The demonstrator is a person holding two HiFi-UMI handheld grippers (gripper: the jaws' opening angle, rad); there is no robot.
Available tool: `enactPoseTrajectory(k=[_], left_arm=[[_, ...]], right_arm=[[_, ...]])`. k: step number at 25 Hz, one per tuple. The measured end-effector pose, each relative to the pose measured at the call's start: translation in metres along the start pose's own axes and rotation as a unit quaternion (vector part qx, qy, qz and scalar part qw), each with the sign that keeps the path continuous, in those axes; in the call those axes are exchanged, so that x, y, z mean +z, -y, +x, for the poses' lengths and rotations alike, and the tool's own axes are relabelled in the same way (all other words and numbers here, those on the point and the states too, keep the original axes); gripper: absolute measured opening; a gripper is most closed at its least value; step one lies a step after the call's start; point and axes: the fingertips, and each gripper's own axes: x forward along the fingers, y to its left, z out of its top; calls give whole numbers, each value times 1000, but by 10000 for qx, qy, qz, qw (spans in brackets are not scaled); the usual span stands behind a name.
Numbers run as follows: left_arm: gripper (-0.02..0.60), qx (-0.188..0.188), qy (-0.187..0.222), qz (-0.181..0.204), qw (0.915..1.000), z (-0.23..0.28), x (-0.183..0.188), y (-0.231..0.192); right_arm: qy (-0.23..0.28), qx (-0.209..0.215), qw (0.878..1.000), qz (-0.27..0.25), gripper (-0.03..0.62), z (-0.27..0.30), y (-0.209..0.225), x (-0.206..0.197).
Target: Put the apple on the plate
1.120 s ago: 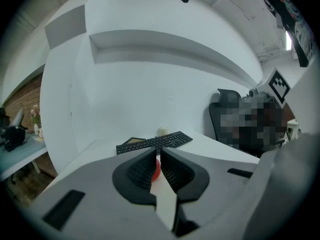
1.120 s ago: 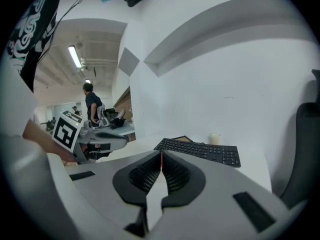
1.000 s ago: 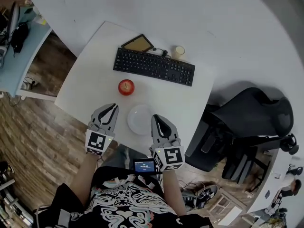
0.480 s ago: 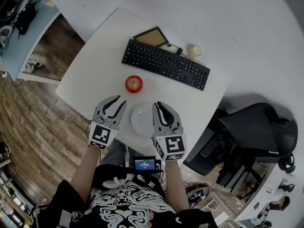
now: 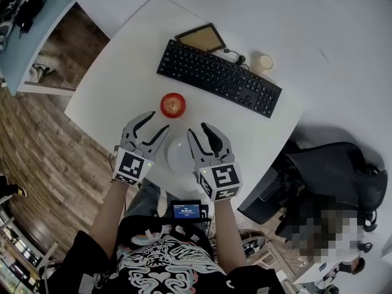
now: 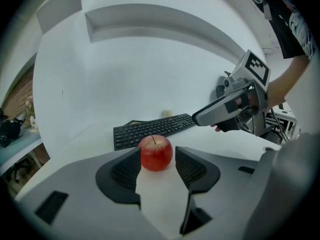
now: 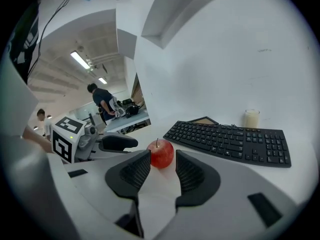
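Reaching for the fruit is the step in hand, and nothing is gripped yet; the apple (image 5: pixel 173 105) sits upright on the white worktop (image 5: pixel 116 84), at twelve o'clock from the plate (image 5: pixel 177 156) and just short of the keyboard (image 5: pixel 219 78); the plate is bare. Your left tool (image 5: pixel 157 122) is at seven o'clock from the apple with its jaws apart, having just been opening; no thing is between them, though its own view lines the apple up in the gap ahead of the tips. Your right tool (image 5: pixel 198 130) is at five o'clock from the apple, jaws also just opened and standing apart on nothing; it hangs over the plate's right edge. Only one tool need take the apple, and the left looks the better placed; push it forward toward one o'clock until the pads stand either side of the fruit, then close on its widest part; I judge round, smooth skin may slip if gripped too high. Draw the right tool clear toward four o'clock so the plate is free.
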Motion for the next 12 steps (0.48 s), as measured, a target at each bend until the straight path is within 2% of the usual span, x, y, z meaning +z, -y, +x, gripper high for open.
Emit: enactPoseTrajectory(k=[7, 12], left_arm=[[286, -104, -106, 256, 9996, 22, -14, 1], [322, -146, -76, 132, 9998, 33, -19, -9]], right_arm=[[-180, 267, 9988, 368, 223, 30, 9, -9], [-233, 509, 9974, 464, 232, 56, 8, 0]])
